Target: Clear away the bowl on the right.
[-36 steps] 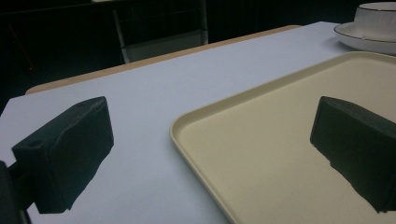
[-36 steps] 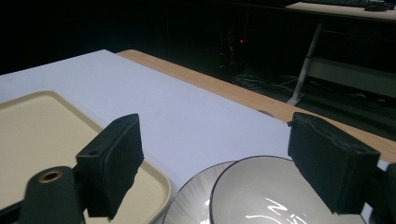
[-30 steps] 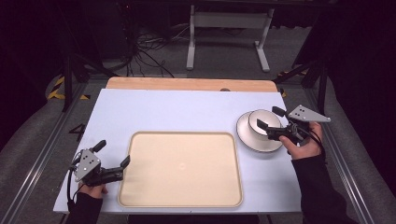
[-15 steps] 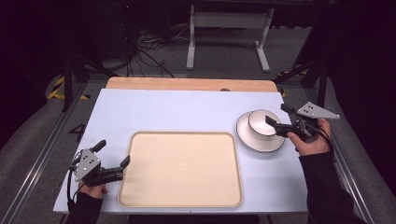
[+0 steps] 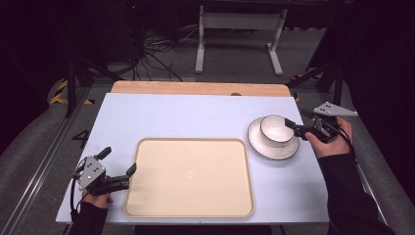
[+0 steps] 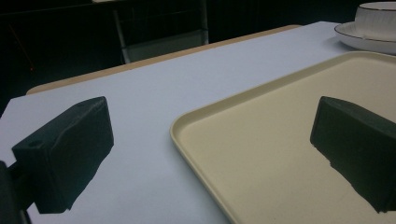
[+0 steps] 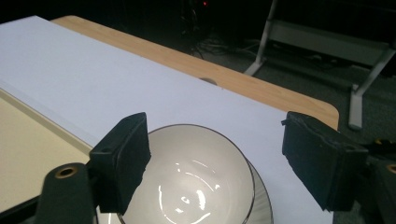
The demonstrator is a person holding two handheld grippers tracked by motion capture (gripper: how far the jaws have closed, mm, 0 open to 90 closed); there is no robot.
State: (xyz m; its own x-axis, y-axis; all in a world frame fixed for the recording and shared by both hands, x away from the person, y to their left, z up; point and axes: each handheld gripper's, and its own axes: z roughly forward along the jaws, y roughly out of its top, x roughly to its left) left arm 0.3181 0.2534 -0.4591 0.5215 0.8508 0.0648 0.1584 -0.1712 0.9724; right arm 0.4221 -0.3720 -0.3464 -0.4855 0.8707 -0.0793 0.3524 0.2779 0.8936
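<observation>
Two grippers apart, bowl and saucer at the right

Two hand-held grippers sit at opposite sides of a pale blue table [image 5: 186, 115]. At the right, a white bowl [image 5: 275, 129] stands on a white saucer [image 5: 266, 148], just right of a cream tray [image 5: 191, 178]. The right gripper [image 5: 296, 128] reaches the bowl's right rim; its jaws stand wide and have just been closing a little, with one jaw over the bowl's inside and the other outside, pressing on nothing that can be made out. From the right gripper view the bowl [image 7: 196, 186] is cut off at the bottom edge. The left gripper [image 5: 117, 169] rests at the near left, jaws released, straddling the tray's left edge. The left gripper view cuts off bowl [image 6: 378, 21] and saucer [image 6: 364, 42] at the far right corner.
</observation>
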